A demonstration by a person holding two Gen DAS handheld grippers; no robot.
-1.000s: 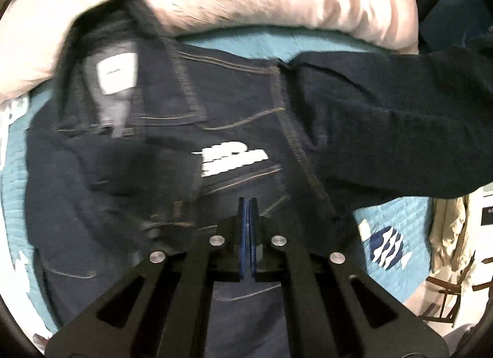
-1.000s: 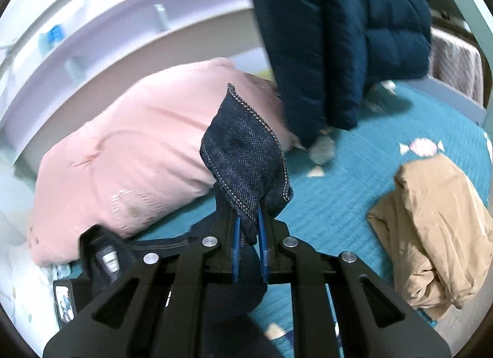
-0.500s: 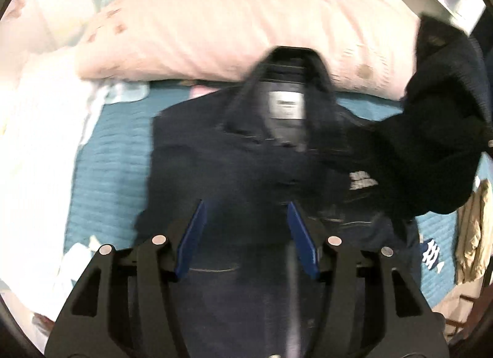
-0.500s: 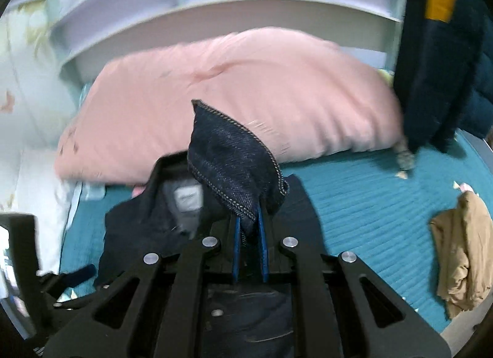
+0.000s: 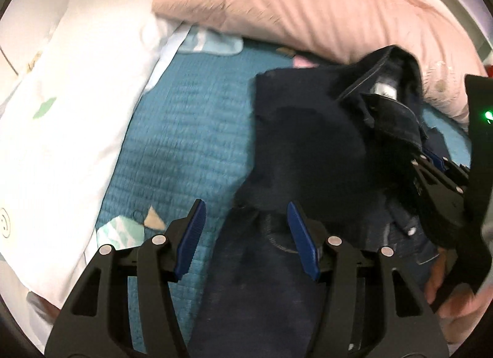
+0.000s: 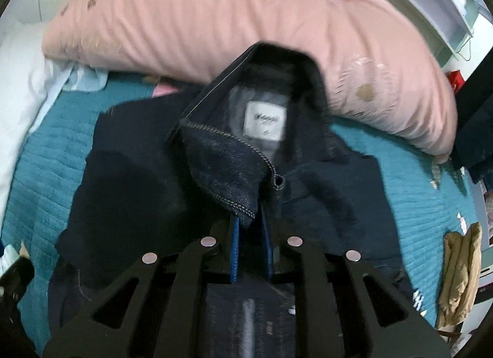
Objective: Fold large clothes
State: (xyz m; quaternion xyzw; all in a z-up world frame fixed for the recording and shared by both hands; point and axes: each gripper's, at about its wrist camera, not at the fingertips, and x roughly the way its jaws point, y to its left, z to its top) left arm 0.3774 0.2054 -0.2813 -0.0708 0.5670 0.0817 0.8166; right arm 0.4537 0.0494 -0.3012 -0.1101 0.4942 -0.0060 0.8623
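Note:
A dark denim jacket (image 6: 138, 179) lies on the teal bedspread (image 6: 40, 157), collar and white label (image 6: 266, 124) toward the pink pillow. My right gripper (image 6: 251, 219) is shut on a denim sleeve cuff (image 6: 225, 167) and holds it over the jacket's middle, below the collar. In the left wrist view the jacket (image 5: 308, 154) fills the centre and right. My left gripper (image 5: 245, 219) is open and empty, low over the jacket's left edge. The right gripper (image 5: 431, 160) shows at the right there, with denim in it.
A large pink pillow (image 6: 215, 19) lies along the head of the bed. A white pillow (image 5: 61, 105) lies at the left. A tan garment (image 6: 459, 271) lies crumpled at the bed's right edge. A dark puffer coat (image 6: 474, 117) hangs at the far right.
My left gripper has let go of the jacket, opened, and swung left toward the jacket's left edge. My right gripper has carried the cuff left and down over the jacket's front.

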